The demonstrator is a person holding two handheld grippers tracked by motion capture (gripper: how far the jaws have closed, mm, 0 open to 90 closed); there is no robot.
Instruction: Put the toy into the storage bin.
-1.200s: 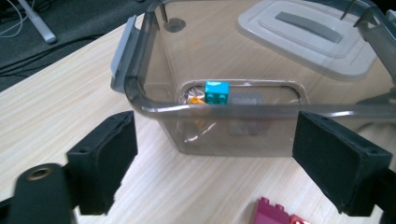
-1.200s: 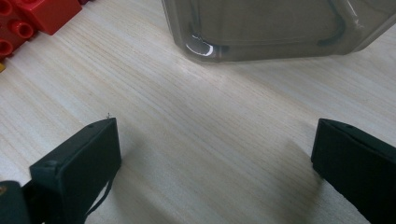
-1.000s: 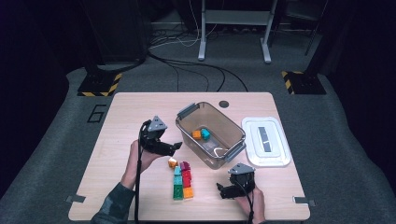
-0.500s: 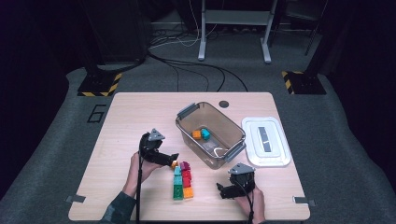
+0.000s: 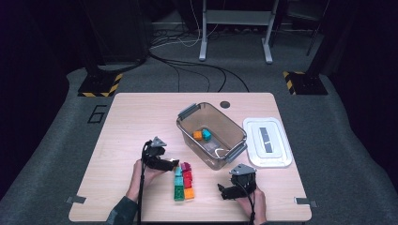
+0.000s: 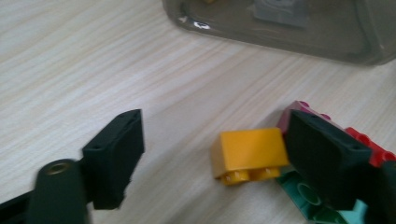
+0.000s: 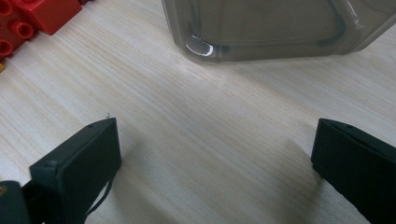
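A yellow brick (image 6: pixel 250 151) lies on the wooden table at the head of a row of bricks (image 5: pixel 184 183) in maroon, red, teal, green and orange. My left gripper (image 6: pixel 212 140) is low over the table with the yellow brick between its jaws. Those jaws have just been closing; the right one is at the brick's side and the left one stands well apart from it. In the high view the left gripper (image 5: pixel 171 164) points right at the row's far end. My right gripper (image 5: pixel 225 191) rests open near the front edge, over bare wood (image 7: pixel 215 154).
A clear plastic bin (image 5: pixel 187 112) stands mid-table with an orange brick (image 5: pixel 197 135) and a teal brick (image 5: pixel 206 134) inside. Its white lid (image 5: pixel 267 140) lies to the right. A red brick (image 7: pixel 42 14) lies far left of the right gripper.
My left gripper has come down from above the table to the yellow brick at the far end of the row. The right gripper has stayed put.
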